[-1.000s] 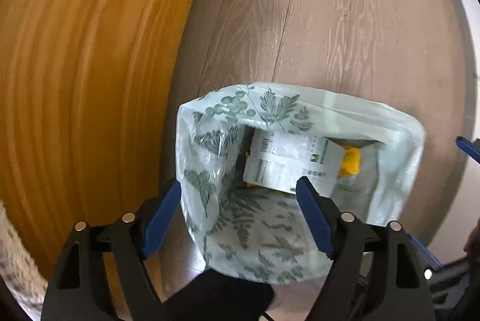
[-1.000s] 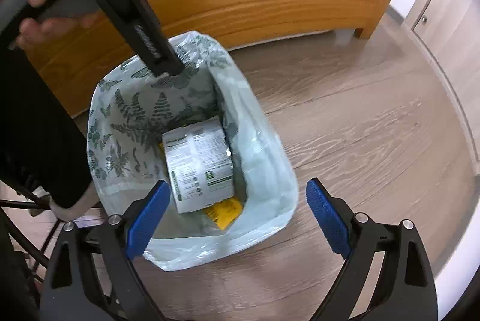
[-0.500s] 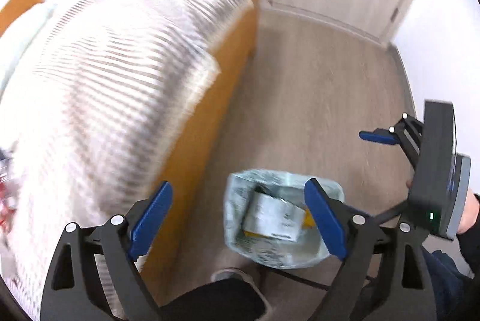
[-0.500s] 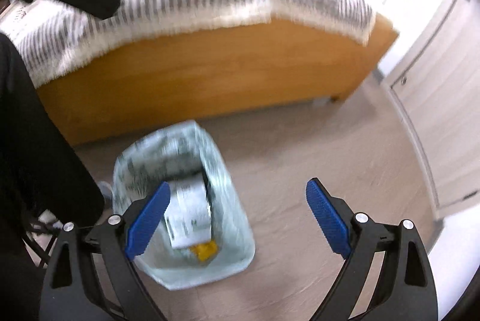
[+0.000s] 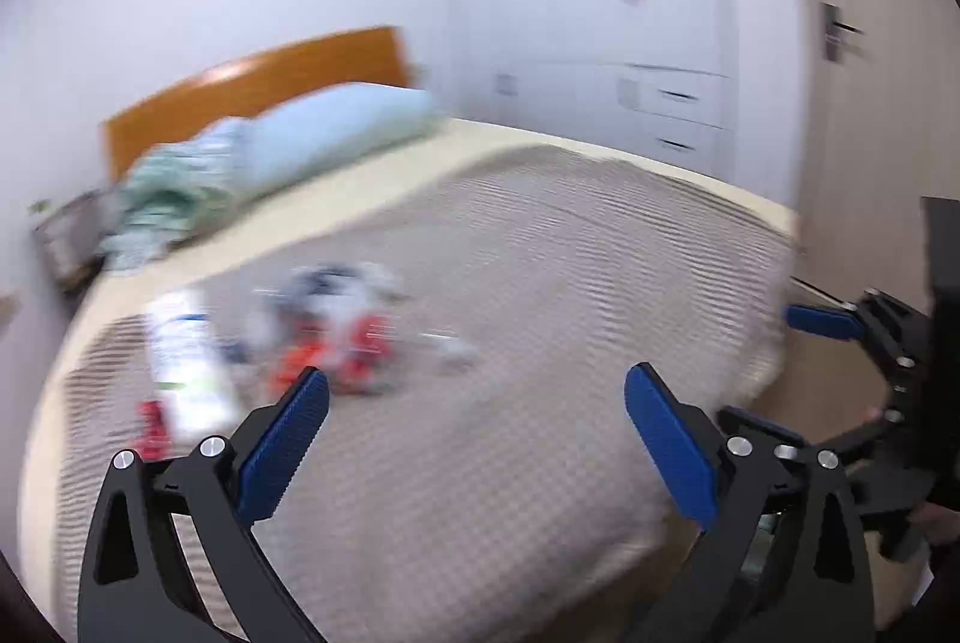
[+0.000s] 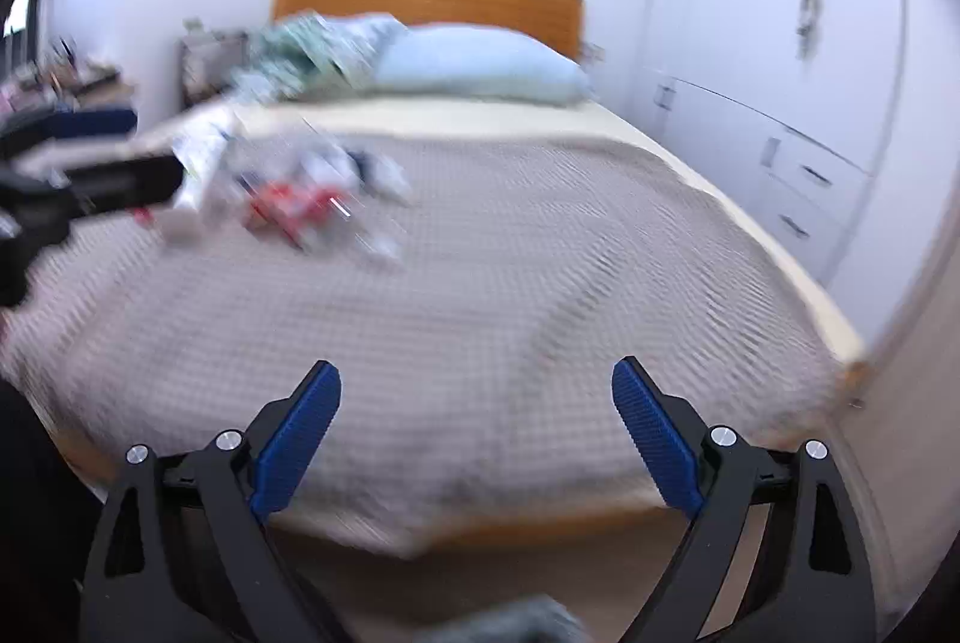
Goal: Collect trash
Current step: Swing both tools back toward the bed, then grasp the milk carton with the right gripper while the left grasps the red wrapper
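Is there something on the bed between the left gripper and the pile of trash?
Nothing visible. The left gripper is open and empty, and only bare grey blanket lies between it and the blurred trash pile, which sits ahead and to the left on the bed.

Blurred trash pile (image 5: 324,337), red and white wrappers, white bottle (image 5: 183,361), lying on grey bedspread (image 5: 510,343)

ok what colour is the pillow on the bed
Pale blue pillow, clearest in the right wrist view.
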